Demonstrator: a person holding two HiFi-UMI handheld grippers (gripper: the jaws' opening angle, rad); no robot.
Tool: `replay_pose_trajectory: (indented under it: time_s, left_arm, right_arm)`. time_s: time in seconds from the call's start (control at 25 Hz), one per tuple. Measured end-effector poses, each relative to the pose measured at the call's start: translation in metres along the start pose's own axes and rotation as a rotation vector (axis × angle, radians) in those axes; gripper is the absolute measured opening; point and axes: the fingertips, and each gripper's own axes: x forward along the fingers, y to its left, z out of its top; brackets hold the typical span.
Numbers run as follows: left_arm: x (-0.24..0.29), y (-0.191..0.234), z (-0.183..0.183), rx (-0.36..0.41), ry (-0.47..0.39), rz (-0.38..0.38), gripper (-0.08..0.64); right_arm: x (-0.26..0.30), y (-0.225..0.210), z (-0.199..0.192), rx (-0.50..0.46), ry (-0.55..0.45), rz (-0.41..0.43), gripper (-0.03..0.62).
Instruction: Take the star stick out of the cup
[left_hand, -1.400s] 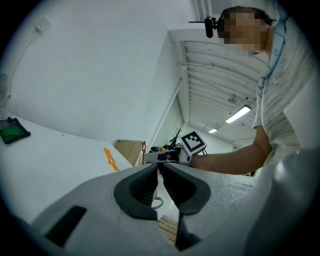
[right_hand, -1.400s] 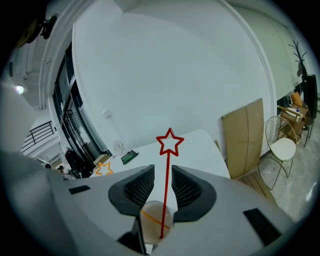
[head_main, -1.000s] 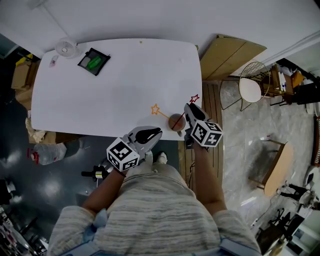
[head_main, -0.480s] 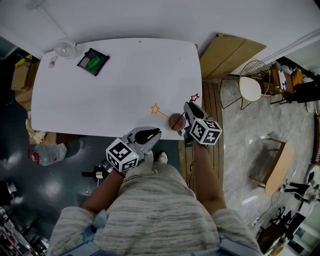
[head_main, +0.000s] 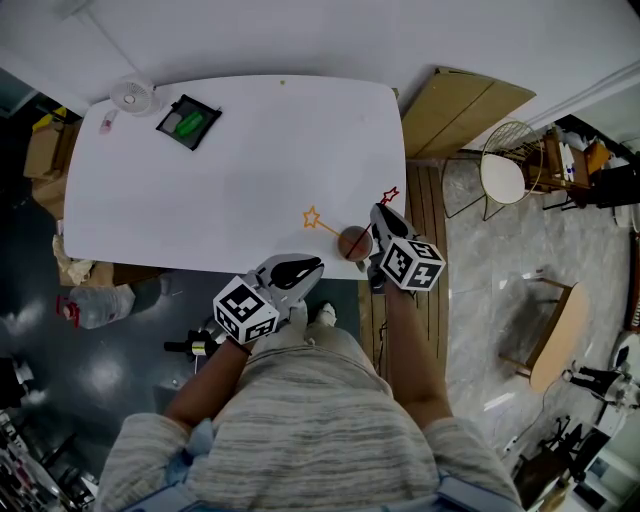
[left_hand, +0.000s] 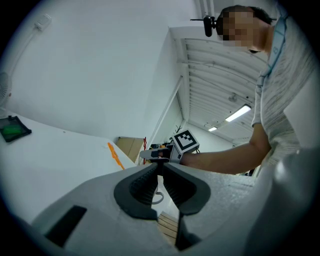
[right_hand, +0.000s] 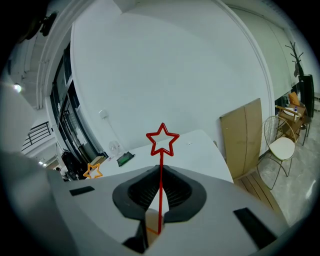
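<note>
A: Where are we standing with the red stick (right_hand: 161, 159)?

B: We are gripping it. The right tongs (right_hand: 160, 170) have just been closing, and the pads are now pressing on the shaft partway up, with the star rising clear above them.

A: And the foot of it?

B: It is sitting in the cup (head_main: 353, 243), which is standing by the near right corner of the tabletop (head_main: 240, 170). So nothing is out yet.

A: Which way is it lying for us?

B: In the right gripper view its long axis is running straight up the seam between the jaws. From the head view it is leaning from the cup toward the far right. We are judging that the pull needs to go along that line, up and out, or we risk tipping the cup.

A: Are we watching the orange stick (head_main: 328, 230)?

B: Yes. It is leaning out of the same cup the other way, to the left, apart from our grip.

A: And the left tongs (head_main: 316, 263)?

B: They are hanging shut and empty off the near edge, left of the cup and not touching it. The right hand is plainly the nearer one, so we are leaving the lift to it.
</note>
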Motion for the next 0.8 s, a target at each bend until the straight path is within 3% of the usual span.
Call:
replay_pose_trajectory:
  time_s: [0.8]
  left_arm:
    - [0.008, 0.0, 0.006, 0.011, -0.015, -0.014, 0.043]
  right_arm:
    - [-0.011, 0.008, 0.038, -0.038, -0.056, 0.016, 0.018]
